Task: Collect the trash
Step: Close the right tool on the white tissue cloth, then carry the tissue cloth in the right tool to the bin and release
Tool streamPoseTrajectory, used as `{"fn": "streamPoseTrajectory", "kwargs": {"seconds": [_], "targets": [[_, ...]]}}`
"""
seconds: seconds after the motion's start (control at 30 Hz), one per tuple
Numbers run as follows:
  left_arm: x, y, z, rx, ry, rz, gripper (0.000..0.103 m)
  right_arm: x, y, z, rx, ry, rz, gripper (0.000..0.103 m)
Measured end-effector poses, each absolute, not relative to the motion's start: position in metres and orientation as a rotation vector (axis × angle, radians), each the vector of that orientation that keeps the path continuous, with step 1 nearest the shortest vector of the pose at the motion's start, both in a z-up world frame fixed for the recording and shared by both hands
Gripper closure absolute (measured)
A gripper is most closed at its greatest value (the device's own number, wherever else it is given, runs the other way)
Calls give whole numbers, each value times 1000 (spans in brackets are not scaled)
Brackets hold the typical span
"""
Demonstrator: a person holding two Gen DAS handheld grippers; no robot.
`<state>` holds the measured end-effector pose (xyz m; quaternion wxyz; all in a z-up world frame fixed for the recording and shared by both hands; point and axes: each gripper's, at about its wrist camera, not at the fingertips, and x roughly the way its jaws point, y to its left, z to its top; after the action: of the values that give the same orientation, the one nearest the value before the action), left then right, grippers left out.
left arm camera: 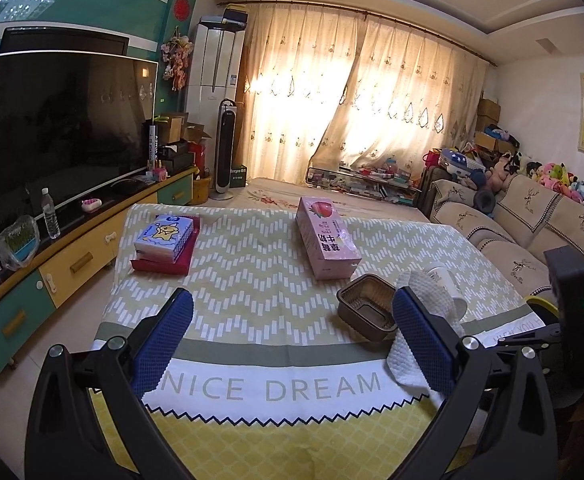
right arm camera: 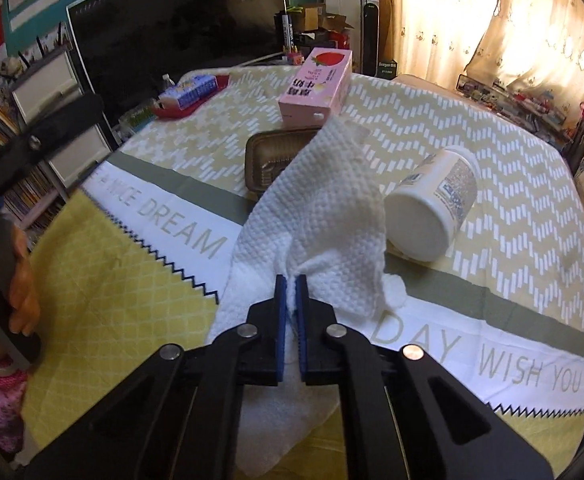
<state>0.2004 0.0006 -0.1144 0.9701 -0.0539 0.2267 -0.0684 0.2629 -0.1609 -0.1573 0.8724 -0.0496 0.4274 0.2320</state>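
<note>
my right hand-held gripper (right arm camera: 291,280) is clenched on the white paper towel (right arm camera: 323,208), pinching a fold near its edge so the sheet peaks up off the worktop (right arm camera: 531,160) while its lower part drapes toward me. i grip it there because a thin fold is what the pads can bite. my left hand-held gripper (left arm camera: 292,320) hangs with its jaws spread wide and nothing between them, ready for the next piece. the brown plastic tray (left arm camera: 367,306) sits just beside the towel, and the white cup (right arm camera: 431,208) lies tipped on its side next to it; i judge both to be trash to gather. the pink carton (left arm camera: 325,238) lies further back.
</note>
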Motion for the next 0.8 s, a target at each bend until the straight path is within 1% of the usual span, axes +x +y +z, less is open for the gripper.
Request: {"fn": "streamPoseTrajectory", "kwargs": {"seconds": [0.27,0.5,0.67,0.8], "targets": [[200,-1,-114,-102,460,-142,5,234,-201,-111,-5,769,495,99],[201,-4,-115,-94,463,-151,5,211,-265,-75,65,653,373,99],[201,-6,-115,-87,463,-156,5,205,-330,-68,117,615,206,98],[202,-6,-116,-88,465,-158,5,204,-391,-72,161,609,33,98]]}}
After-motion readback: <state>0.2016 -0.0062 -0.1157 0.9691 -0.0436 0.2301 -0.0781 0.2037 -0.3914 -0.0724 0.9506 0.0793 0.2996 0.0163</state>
